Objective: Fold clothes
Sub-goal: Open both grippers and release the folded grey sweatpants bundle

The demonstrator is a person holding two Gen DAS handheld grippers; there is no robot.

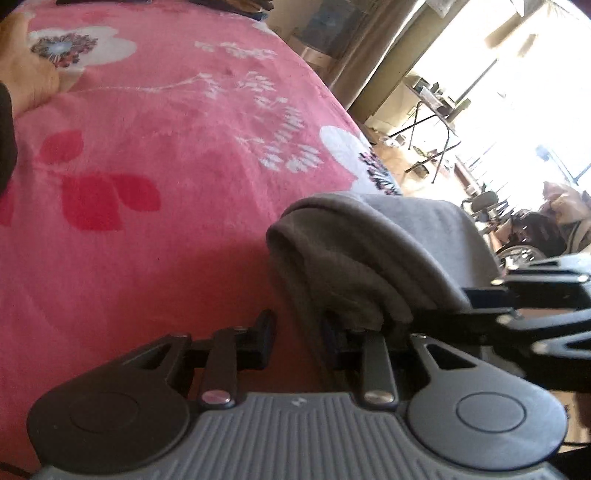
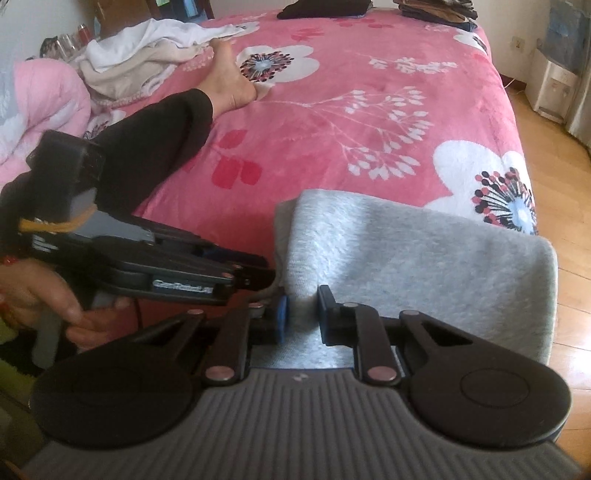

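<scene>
Two grippers meet at the near edge of a folded grey garment point(image 2: 424, 266) that lies at the front right corner of the bed, on a pink floral blanket point(image 2: 332, 122). Closest in the right wrist view, the right gripper point(image 2: 301, 312) has its jaws narrow, with a ridge of the grey fabric pinched up between the blue-padded left finger and the black right one. Just to its left, the left gripper point(image 2: 271, 275) comes in from the side, held by a hand point(image 2: 55, 302), its tips touching the garment's left edge. In the left wrist view the left gripper point(image 1: 299, 332) stands with a moderate gap; its right finger point(image 1: 336, 334) is tucked under the rolled grey fold, while its left finger point(image 1: 264, 332) sits apart over bare blanket, so whether it actually pinches cloth cannot be told. The garment's far edge hangs just at the side of the mattress, above the wooden floor point(image 2: 554, 295). Further back, a person's leg in dark trousers point(image 2: 155, 136) and a bare foot point(image 2: 229, 81) rest on the blanket. Beyond lie a heap of white and cream clothes point(image 2: 147, 55) and, at the far end, dark folded items point(image 2: 325, 9).
</scene>
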